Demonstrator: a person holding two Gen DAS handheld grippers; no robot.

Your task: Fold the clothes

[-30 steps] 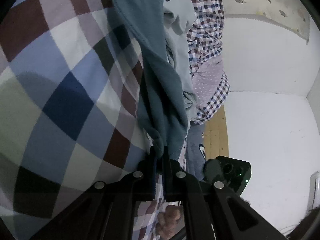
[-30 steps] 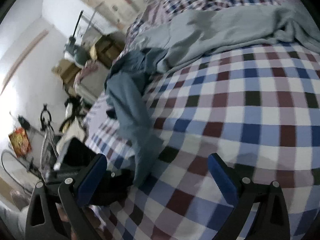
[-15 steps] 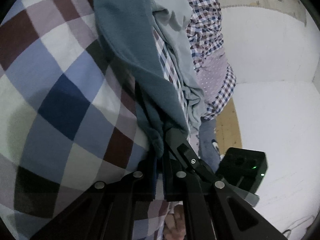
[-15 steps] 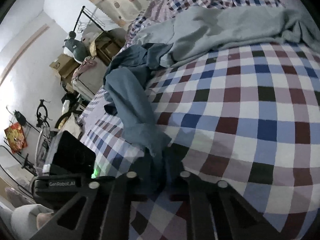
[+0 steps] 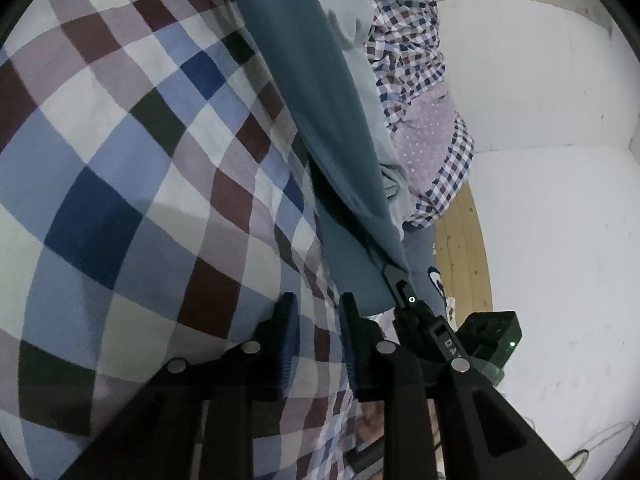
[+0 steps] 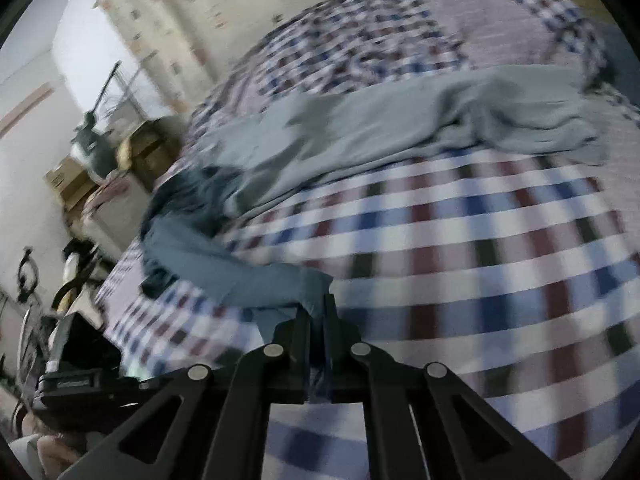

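A dark teal garment (image 5: pixel 320 100) stretches in a long band across the checked bedsheet (image 5: pixel 120 160). My left gripper (image 5: pixel 317 322) is open just left of the garment's near end, with only sheet showing between its blue pads. The right gripper (image 5: pixel 391 271) appears there too, pinching the garment's end. In the blurred right wrist view, my right gripper (image 6: pixel 319 312) is shut on a corner of the teal garment (image 6: pixel 208 264), which trails away to the left over the bedsheet (image 6: pixel 480 260). A light grey-blue garment (image 6: pixel 380 132) lies crumpled behind it.
A small-checked quilt (image 5: pixel 408 40) is bunched at the bed's far side against a white wall. Beside the bed are a strip of wooden floor (image 5: pixel 464 248) and a shoe (image 5: pixel 435 278). Boxes and clutter (image 6: pixel 72 180) stand off the bed's left side.
My left gripper has opened and let go of the teal garment. The right gripper, open a second ago, has shut on the garment's end and is moving with it.
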